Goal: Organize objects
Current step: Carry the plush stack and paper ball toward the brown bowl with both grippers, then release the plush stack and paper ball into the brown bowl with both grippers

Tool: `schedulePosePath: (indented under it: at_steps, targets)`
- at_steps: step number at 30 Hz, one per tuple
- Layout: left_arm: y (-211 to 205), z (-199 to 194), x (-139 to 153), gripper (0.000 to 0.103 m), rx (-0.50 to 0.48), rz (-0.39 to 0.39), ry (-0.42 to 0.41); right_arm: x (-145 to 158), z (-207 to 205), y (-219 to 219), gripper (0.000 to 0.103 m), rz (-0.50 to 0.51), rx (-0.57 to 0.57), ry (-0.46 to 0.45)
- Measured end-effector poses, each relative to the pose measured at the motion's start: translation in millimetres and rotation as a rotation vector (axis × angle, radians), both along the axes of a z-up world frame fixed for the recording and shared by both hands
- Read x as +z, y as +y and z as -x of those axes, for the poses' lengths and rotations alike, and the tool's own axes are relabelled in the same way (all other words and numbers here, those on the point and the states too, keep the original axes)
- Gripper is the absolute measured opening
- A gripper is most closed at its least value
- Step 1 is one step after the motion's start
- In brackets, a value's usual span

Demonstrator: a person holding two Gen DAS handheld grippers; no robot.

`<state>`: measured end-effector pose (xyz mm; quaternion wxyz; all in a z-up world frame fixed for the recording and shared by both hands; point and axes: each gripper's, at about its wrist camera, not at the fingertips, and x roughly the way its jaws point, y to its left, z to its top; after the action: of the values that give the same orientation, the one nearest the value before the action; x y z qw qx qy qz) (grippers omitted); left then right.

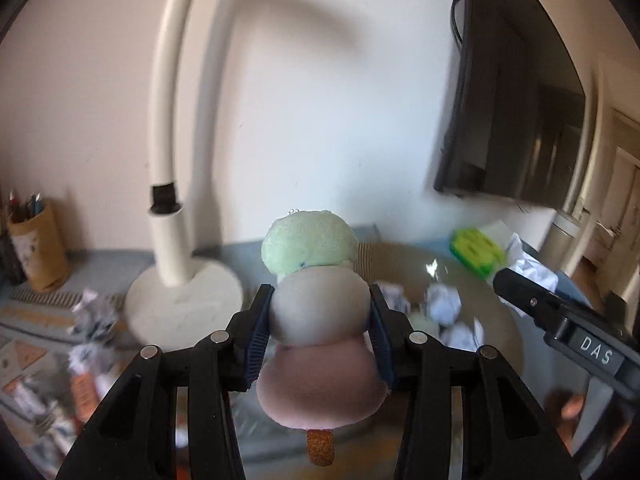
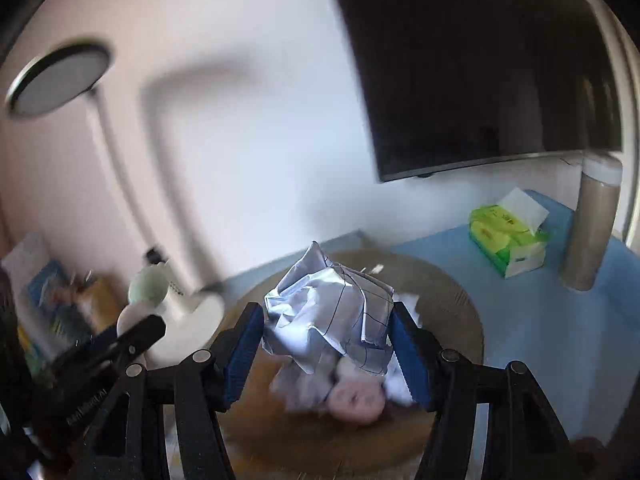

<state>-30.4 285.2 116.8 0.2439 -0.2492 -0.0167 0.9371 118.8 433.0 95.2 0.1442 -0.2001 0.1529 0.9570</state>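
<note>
A plush ice-lolly toy [image 1: 318, 308], with green, grey and pink bulges and an orange stick, is clamped between the blue pads of my left gripper [image 1: 320, 320], held up above the desk. My right gripper [image 2: 328, 340] is shut on a crumpled ball of squared paper [image 2: 328, 316], also lifted. Below it lies a round woven basket [image 2: 452, 296] holding more paper balls and a pink plush piece [image 2: 354, 400]. The right gripper's finger [image 1: 532, 300] shows at the right edge of the left wrist view. The left gripper's finger [image 2: 132, 340] shows at the left of the right wrist view.
A white desk lamp [image 1: 176, 280] stands left of the basket, with a brown pen pot [image 1: 36, 248] beyond it. Crumpled papers and packets litter the left desk area. A green tissue pack [image 2: 508, 240] and a beige cylinder [image 2: 588, 232] sit on the blue mat [image 2: 540, 320] under a wall screen [image 2: 480, 60].
</note>
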Motion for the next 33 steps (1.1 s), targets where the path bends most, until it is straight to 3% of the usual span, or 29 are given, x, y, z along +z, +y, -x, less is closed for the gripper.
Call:
schedulePosePath:
  at_steps: [3,9,10,12,13,14,15,17,23,29,33]
  targets:
    - [16,15,-12,0.042,-0.02,-0.03,-0.029,-15,7,14,0.062,0.035,-0.053,0.004]
    - [39,25,-33,0.042,-0.082,0.036,-0.066,-29,18,17,0.064,0.052,-0.051,-0.071]
    - [42,24,-33,0.043,-0.107,0.04,-0.059,-29,19,15,0.065,0.046,-0.042,-0.077]
    - [46,23,-34,0.046,-0.126,0.053,-0.053,-31,23,11,0.079,0.032,-0.044,-0.087]
    - [45,22,-36,0.049,-0.132,0.053,-0.053,-31,21,10,0.079,0.022,-0.068,-0.088]
    - [44,22,-39,0.058,-0.142,0.052,-0.059,-31,18,11,0.079,0.019,-0.075,-0.077]
    - [42,23,-39,0.077,-0.148,0.054,-0.064,-30,14,11,0.079,0.024,-0.083,-0.063]
    - [38,20,-38,0.085,-0.144,0.037,-0.043,-31,7,14,0.082,0.035,-0.101,-0.037]
    - [25,22,-37,0.085,-0.124,0.002,-0.059,-35,10,19,0.083,0.007,-0.142,-0.054]
    - [7,26,-43,0.085,-0.093,-0.106,-0.135,-37,12,14,0.083,-0.046,-0.172,-0.06]
    - [0,12,-35,0.085,-0.063,-0.128,-0.119,-28,-14,4,0.083,-0.18,-0.362,0.006]
